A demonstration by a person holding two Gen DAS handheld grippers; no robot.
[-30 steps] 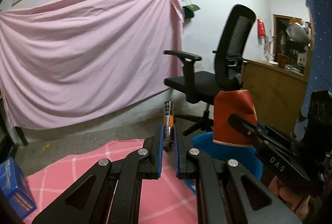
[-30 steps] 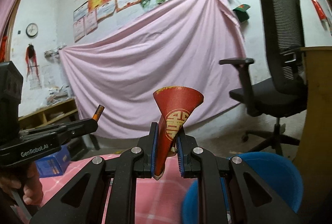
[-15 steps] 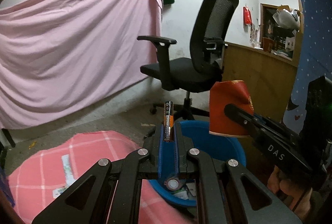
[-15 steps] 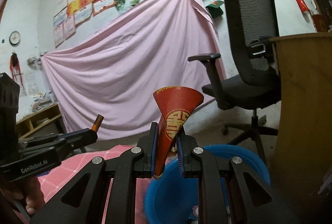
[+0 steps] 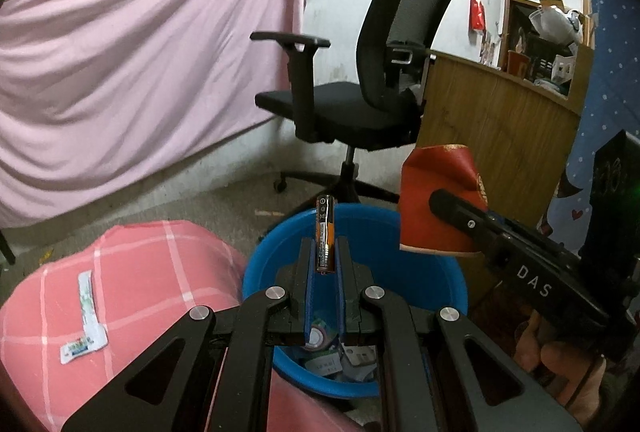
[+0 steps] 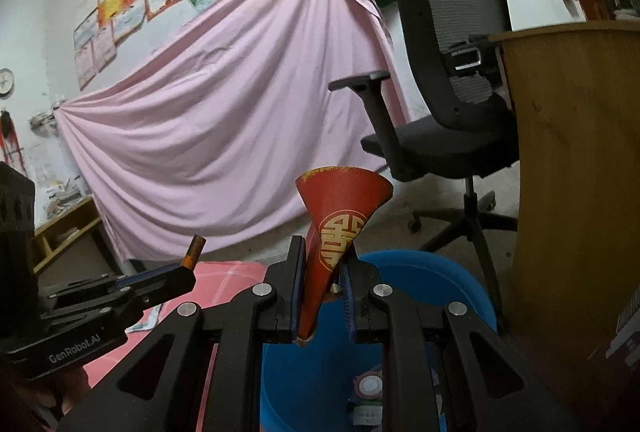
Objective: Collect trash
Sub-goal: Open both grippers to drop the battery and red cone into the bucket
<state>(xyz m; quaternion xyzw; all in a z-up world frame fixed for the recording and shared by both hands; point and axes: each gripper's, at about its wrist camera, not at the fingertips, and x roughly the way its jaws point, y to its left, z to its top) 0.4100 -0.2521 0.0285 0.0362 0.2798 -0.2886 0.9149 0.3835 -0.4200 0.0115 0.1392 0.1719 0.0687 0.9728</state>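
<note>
My left gripper [image 5: 325,252] is shut on an orange-and-black battery [image 5: 325,232] that stands upright between its blue pads, above the blue basin [image 5: 424,272]. My right gripper [image 6: 322,272] is shut on a squashed red paper cup [image 6: 340,224] with a gold emblem, over the same blue basin [image 6: 424,272]. The red cup [image 5: 436,200] and the right gripper [image 5: 460,212] show at the right of the left wrist view. The battery [image 6: 194,252] and the left gripper [image 6: 168,278] show at the left of the right wrist view. Several scraps [image 5: 340,360] lie in the basin's bottom.
A pink checked cloth [image 5: 160,272] covers the surface left of the basin, with a white wrapper strip [image 5: 86,320] on it. A black office chair [image 5: 360,92] and a wooden counter [image 5: 492,128] stand behind the basin. A pink sheet [image 5: 140,52] hangs on the wall.
Both grippers have moved right and down from over the pink cloth to above the blue basin, each keeping its grip. The basin's inside has come into view.
</note>
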